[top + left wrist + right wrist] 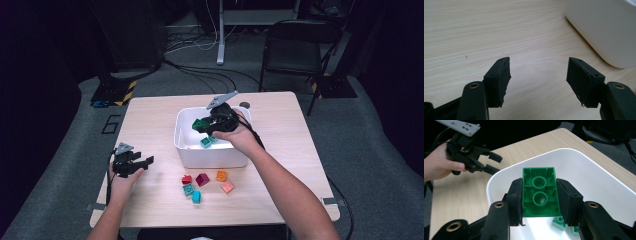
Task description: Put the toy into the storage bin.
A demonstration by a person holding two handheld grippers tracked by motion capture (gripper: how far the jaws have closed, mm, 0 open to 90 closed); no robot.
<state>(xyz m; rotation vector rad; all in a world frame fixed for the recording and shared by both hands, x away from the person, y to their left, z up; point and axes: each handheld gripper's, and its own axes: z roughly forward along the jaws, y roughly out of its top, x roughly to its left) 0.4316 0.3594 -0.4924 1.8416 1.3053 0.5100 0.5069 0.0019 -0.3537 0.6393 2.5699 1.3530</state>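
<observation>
My right gripper (204,125) hangs over the white bin (186,149) and is shut on a green brick (539,192), whose hollow underside faces the camera in the right gripper view (539,202). The green brick (197,123) sits above the bin's left half. Two teal bricks (207,141) lie on the bin floor; these teal bricks (560,222) show below the held one. My left gripper (146,163) rests on the table at the left, open and empty, its fingers (499,80) wide apart over bare wood; that left gripper (492,162) points toward the bin.
Several loose bricks lie in front of the bin: red (186,179), maroon (202,179), orange (221,175), pink (227,187), teal (188,189) and cyan (196,197). A black chair (295,47) and cables stand behind the table. The bin wall (604,27) is right of my left gripper.
</observation>
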